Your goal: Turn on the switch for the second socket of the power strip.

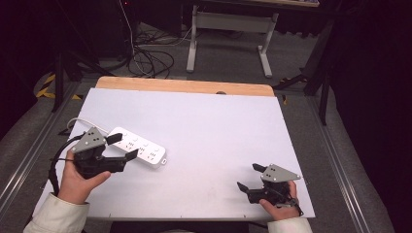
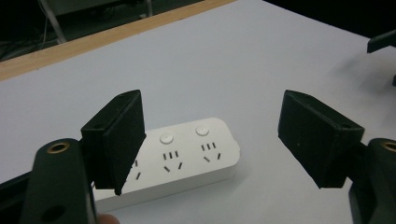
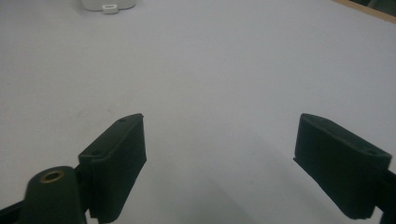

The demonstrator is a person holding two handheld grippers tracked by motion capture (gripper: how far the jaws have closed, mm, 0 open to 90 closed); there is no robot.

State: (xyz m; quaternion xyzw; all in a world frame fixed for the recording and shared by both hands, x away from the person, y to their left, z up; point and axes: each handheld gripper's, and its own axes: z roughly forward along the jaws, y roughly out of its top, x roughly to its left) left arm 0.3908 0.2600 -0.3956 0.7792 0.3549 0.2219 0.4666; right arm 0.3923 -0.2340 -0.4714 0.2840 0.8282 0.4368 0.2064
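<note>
1. The power strip (image 1: 137,147) is white and lies flat on the left part of the table (image 1: 209,141). Its long axis runs diagonally, from far-left to near-right in the high view.
2. Its top face carries rows of socket slots and, in your left gripper view, two round white buttons (image 2: 166,138) near the rounded end.
3. A white cord (image 1: 77,121) leaves the far-left end of the strip and curves toward the table's left edge.
4. Your left gripper (image 1: 121,147) sits at the near-left end of the strip, held in your left hand (image 1: 77,182). Its jaws stand wide apart, one on each side of the strip's width. In the left gripper view (image 2: 212,140) the strip lies between and beyond the two black jaws; you cannot tell from the frames whether either jaw touches it.
5. A grey three-cornered plate (image 1: 90,139) tops the left gripper, and a black cable (image 1: 56,162) loops from it past your wrist.
6. Your right gripper (image 1: 250,177) is at the near-right corner of the table, well apart from the strip, held in your right hand (image 1: 279,206). Its jaws are also spread wide with nothing between them.
7. In the right gripper view (image 3: 219,154) the jaws face bare white table surface, and the strip's end shows at the top edge.
8. The table top is white, with a wooden strip (image 1: 184,86) along its far edge.
9. Beyond the table, a grey floor holds tangled cables (image 1: 150,60) and a white desk frame (image 1: 228,36).
</note>
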